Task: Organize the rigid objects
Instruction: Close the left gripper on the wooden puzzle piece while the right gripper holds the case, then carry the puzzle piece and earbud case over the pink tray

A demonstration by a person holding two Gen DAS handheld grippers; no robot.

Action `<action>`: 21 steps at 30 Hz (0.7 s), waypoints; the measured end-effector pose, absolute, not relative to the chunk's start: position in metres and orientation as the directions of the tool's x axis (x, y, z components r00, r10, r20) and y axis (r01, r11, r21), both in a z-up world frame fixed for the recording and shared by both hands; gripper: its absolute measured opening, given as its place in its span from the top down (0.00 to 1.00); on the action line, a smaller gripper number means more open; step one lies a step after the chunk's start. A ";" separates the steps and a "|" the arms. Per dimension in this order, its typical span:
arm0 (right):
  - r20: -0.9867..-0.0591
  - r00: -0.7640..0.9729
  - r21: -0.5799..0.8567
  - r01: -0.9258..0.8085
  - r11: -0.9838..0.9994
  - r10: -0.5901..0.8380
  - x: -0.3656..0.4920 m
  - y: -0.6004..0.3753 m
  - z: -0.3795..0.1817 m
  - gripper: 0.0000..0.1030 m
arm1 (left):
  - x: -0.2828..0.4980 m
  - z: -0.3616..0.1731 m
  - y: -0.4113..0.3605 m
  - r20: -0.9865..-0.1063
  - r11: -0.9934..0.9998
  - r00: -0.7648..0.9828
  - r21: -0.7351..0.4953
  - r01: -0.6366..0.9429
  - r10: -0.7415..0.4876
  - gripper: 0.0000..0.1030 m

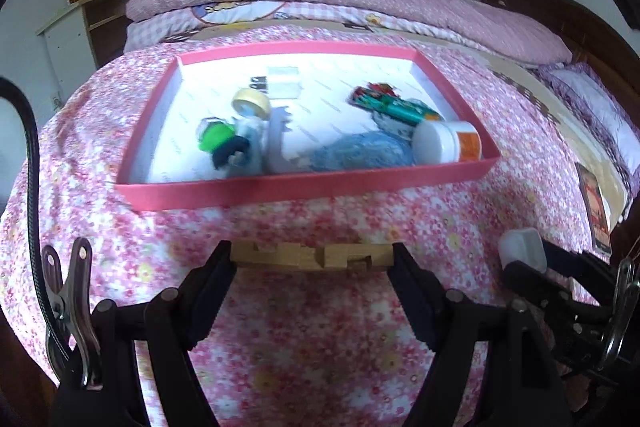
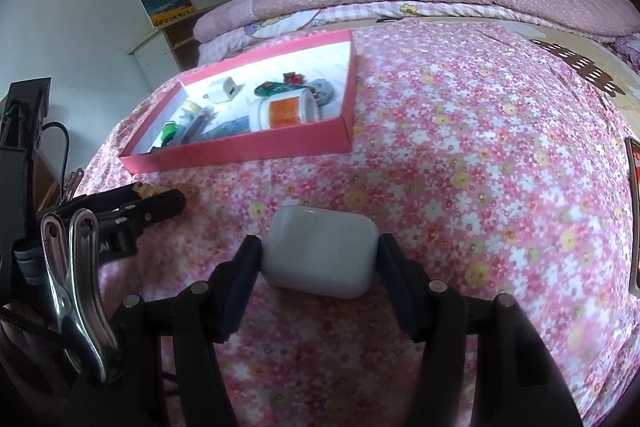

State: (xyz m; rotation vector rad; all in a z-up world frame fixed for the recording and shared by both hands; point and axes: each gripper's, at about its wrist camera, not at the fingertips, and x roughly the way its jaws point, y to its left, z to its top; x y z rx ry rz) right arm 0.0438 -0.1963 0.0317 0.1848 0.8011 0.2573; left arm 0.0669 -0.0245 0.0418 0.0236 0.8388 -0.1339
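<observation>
So the bed (image 1: pixel 320 307) with its pink flowery sheet took up pretty much everything, and the pink tray (image 1: pixel 304 189) sat on it straight ahead of and beyond both claws, already holding a white jar with an orange label (image 1: pixel 444 143), a roll of tape (image 1: pixel 251 103), a green toy (image 1: pixel 216 139) and a few other bits. In the left wrist view our left claw (image 1: pixel 312 259) had a notched wooden block (image 1: pixel 310 255) clamped between its pads, long axis running straight across from pad to pad, so roughly parallel to the tray's near wall. The tray was near and dead ahead of that claw, which we'd guess made it the arm closer to dropping something in. Our right claw (image 2: pixel 318 255) was gripping a small white case (image 2: pixel 320 251), rounded corners, wider side across the pads, pads touching both ends. From that side the tray lay ahead and off to the left, further away, with the left claw between it and the tray's near corner. We couldn't tell if the block was lifted clear of the sheet or just touching it.
</observation>
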 end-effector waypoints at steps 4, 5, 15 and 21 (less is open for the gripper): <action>-0.674 0.668 0.262 -0.184 0.947 0.316 0.046 -0.188 0.039 0.41 | 0.067 0.051 -0.016 -0.730 0.994 0.677 -0.033 0.103 -0.094 0.22; -0.672 0.666 0.265 -0.192 0.945 0.323 0.047 -0.186 0.041 0.41 | 0.066 0.053 -0.014 -0.724 0.995 0.684 -0.029 0.098 -0.089 0.22; -0.655 0.659 0.278 -0.246 0.929 0.370 0.063 -0.168 0.062 0.41 | 0.077 0.077 -0.002 -0.681 0.995 0.727 -0.036 0.091 -0.091 0.22; -0.634 0.673 0.268 -0.271 0.925 0.381 0.079 -0.161 0.077 0.41 | 0.094 0.087 0.005 -0.664 0.996 0.743 -0.028 0.086 -0.083 0.22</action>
